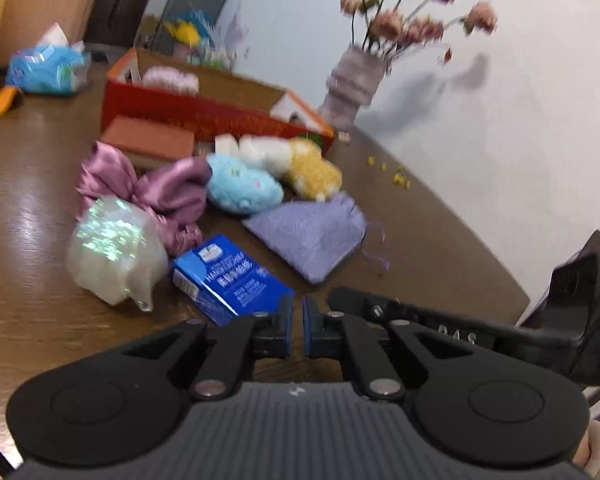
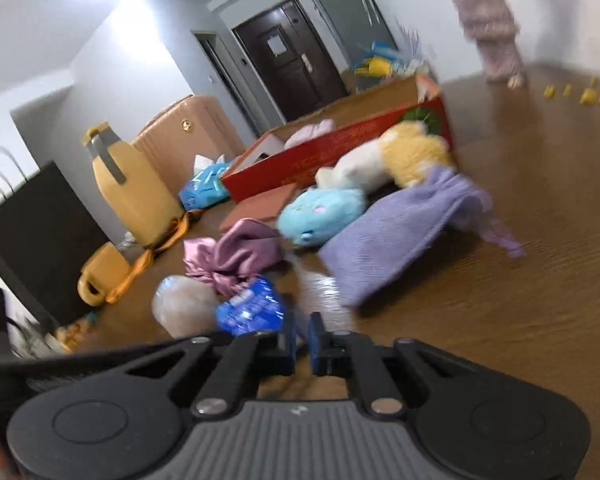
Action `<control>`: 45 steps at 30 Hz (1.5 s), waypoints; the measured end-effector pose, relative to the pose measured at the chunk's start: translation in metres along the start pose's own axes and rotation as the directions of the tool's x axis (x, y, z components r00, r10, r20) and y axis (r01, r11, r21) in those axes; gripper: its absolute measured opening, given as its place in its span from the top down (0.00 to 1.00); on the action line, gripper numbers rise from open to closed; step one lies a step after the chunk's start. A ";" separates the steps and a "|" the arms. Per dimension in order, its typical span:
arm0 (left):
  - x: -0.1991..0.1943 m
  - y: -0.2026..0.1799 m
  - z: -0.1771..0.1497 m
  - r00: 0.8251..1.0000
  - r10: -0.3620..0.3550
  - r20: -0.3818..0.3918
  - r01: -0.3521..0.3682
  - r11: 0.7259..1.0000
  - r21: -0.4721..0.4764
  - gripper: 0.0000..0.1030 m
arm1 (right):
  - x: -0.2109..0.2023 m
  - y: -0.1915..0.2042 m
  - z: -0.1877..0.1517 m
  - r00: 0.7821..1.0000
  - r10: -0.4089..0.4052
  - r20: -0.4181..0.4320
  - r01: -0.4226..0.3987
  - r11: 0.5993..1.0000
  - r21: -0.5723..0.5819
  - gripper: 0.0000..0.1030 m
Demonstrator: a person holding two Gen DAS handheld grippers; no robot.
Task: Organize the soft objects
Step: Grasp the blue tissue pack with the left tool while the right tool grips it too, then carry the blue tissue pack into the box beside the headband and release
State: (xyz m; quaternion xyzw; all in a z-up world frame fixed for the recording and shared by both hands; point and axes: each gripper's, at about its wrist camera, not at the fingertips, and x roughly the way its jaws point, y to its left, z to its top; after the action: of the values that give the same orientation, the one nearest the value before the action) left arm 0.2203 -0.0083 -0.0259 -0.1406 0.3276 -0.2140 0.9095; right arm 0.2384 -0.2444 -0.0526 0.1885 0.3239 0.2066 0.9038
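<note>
Lying flat on the brown wooden table (image 1: pixel 440 216), the purple pouch (image 1: pixel 312 236) runs its long axis from its near closed corner to its gathered drawstring mouth, which points away toward the red box (image 1: pixel 204 114). Just beyond the pouch sit a blue plush toy (image 1: pixel 242 188) and a white and yellow plush toy (image 1: pixel 296 164), the 2 touching each other, the yellow one against the box's front wall. A pink satin cloth (image 1: pixel 160 188) is bunched left of the blue toy, with a shiny white bundle (image 1: pixel 112 248) and a blue tissue pack (image 1: pixel 228 276) nearer the camera. The box is open at the top and holds a pale pink fluffy item (image 1: pixel 172 78); the rest of its contents are hidden. A flat orange-brown block (image 1: pixel 148 140) lies before the box. The left gripper (image 1: pixel 299 316) has its jaws nearly together with nothing between them, hovering near the tissue pack. The right gripper (image 2: pixel 302 340) is likewise nearly closed and empty. A vase of pink flowers (image 1: pixel 356 80) stands by the white wall; a dark door (image 2: pixel 292 64), a tan suitcase (image 2: pixel 188 140), a yellow jug (image 2: pixel 132 192) and a black paper bag (image 2: pixel 40 240) show in the right view.
</note>
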 end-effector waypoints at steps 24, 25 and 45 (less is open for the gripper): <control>0.037 0.034 0.015 0.990 -0.017 -0.137 -0.005 0.988 -0.153 0.64 | 0.017 -0.012 -0.003 0.998 0.062 -0.024 -0.059 0.992 0.112 0.58; 0.036 0.034 0.015 0.992 -0.011 -0.128 -0.008 0.989 -0.150 0.64 | 0.016 -0.017 -0.001 0.998 0.055 -0.017 -0.053 0.991 0.124 0.58; 0.037 0.040 0.006 0.996 0.006 -0.090 -0.022 0.984 -0.176 0.82 | 0.027 -0.001 -0.001 1.000 -0.019 -0.023 0.019 0.999 0.026 0.83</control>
State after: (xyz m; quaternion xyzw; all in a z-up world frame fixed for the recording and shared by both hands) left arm 0.2614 0.0099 -0.0573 -0.2087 0.3864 -0.1836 0.8795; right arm 0.2570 -0.2316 -0.0675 0.1948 0.3388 0.1960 0.8994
